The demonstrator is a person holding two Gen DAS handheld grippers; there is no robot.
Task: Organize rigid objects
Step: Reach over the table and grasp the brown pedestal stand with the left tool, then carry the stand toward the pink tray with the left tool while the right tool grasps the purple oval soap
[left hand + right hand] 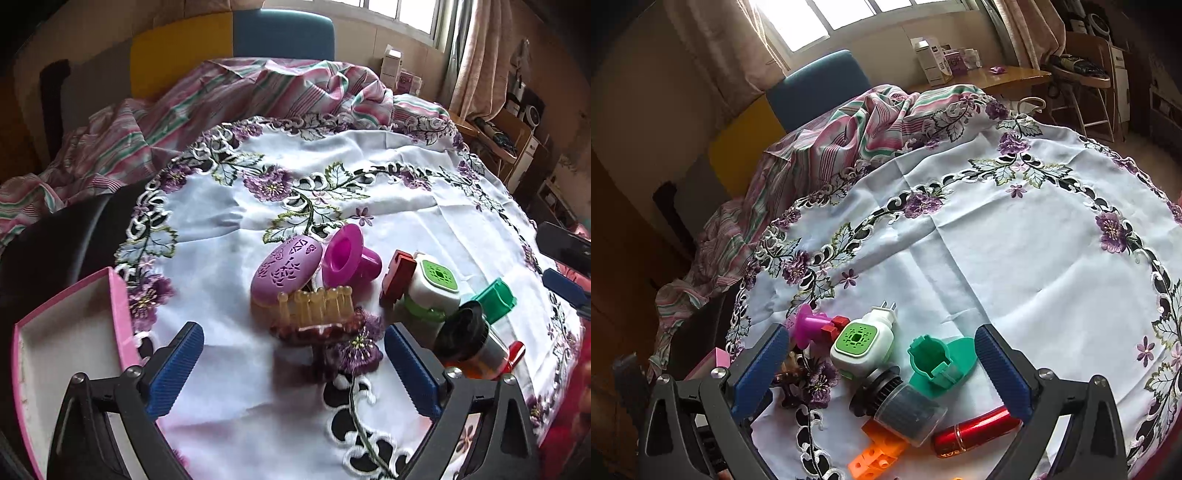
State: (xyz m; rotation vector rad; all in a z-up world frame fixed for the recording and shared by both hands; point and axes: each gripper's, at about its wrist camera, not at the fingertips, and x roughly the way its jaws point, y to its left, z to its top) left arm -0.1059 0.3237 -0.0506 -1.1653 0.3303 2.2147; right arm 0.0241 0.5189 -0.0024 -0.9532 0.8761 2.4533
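Two views are on record. Left wrist view: the left gripper (293,367) hangs over the near edge of the white tablecloth with purple embroidered flowers (388,177), its blue-padded jaws spread wide and holding nothing. A brown-and-amber plastic hair claw clip (317,314) lies just ahead of the jaws, near the cloth's near edge. Touching its far side is a lilac oval plastic case with cut-out pattern (286,271); a magenta plastic spool-shaped piece (349,258) lies on its side against the case. To the right sit a red plastic block (399,273), a white plug-in device with a green grille face (436,284), a green plastic holder (498,301) and a clear cylindrical jar with a black ribbed lid (469,339), close together toward the cloth's right edge. An open pink-edged cardboard box (62,332) stands off the cloth's near left corner. A striped pink-and-green fabric (258,92) is bunched along the far edge.

Right wrist view: the right gripper (882,369) is likewise spread wide and empty above the cluster at the cloth's near left corner. Between its fingers lie the plug-in device (858,343), the green holder (940,360) and the jar (901,402) on its side. A red metallic lipstick-shaped tube (975,432) lies beside the jar, its end touching the right finger pad (1001,373). An orange perforated plastic block (877,456) sits partly under the jar. The spool piece (809,325) and red block (834,325) lie beyond the left finger; the hair clip (792,363) is mostly hidden behind it.
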